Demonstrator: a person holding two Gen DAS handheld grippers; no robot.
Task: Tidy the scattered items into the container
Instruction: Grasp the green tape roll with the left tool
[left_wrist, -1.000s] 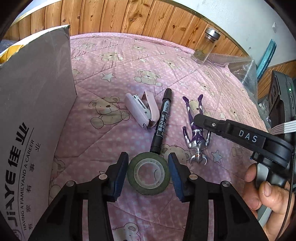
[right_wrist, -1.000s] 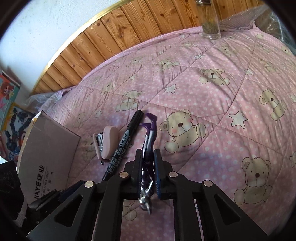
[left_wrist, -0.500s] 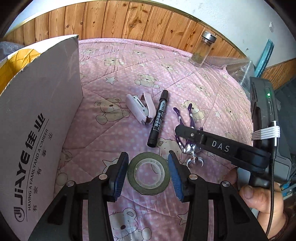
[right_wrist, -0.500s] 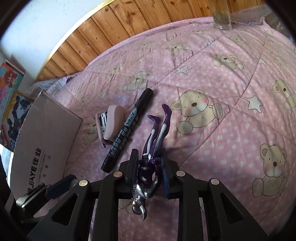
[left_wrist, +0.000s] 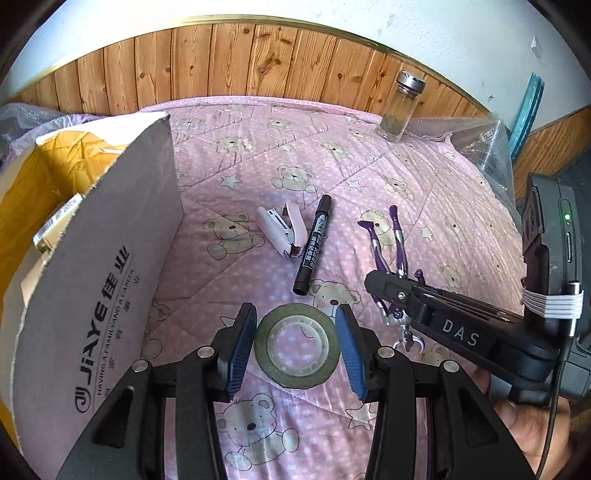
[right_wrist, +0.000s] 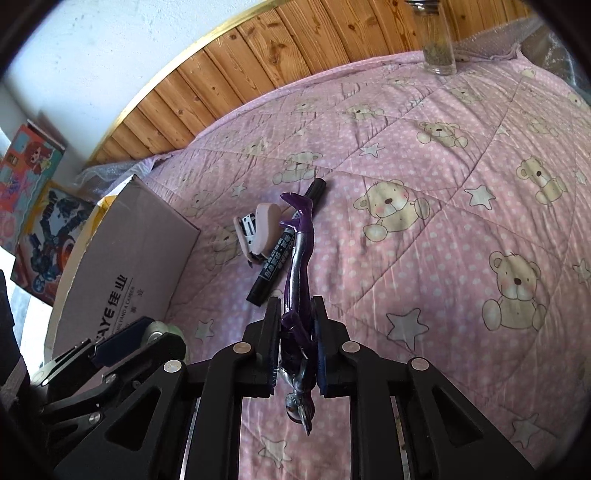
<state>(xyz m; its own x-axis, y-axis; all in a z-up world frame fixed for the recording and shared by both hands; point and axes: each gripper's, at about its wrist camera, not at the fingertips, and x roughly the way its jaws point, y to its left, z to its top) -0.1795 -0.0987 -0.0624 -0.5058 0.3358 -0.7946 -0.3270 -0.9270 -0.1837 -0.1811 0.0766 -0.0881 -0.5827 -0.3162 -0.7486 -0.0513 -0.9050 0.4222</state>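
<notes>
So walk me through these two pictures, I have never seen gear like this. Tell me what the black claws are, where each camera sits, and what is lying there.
Each picture comes from a camera mounted on a handheld two-finger gripper, looking along its fingers. A person holds one per hand; no robot is involved. The left gripper straddles a tape roll, its blue pads not visibly squeezing it. The right gripper is shut on a purple toy figure. On the pink bear quilt lie a stapler and a black marker. A cardboard box stands to the left, a glass jar at the far edge.
</notes>
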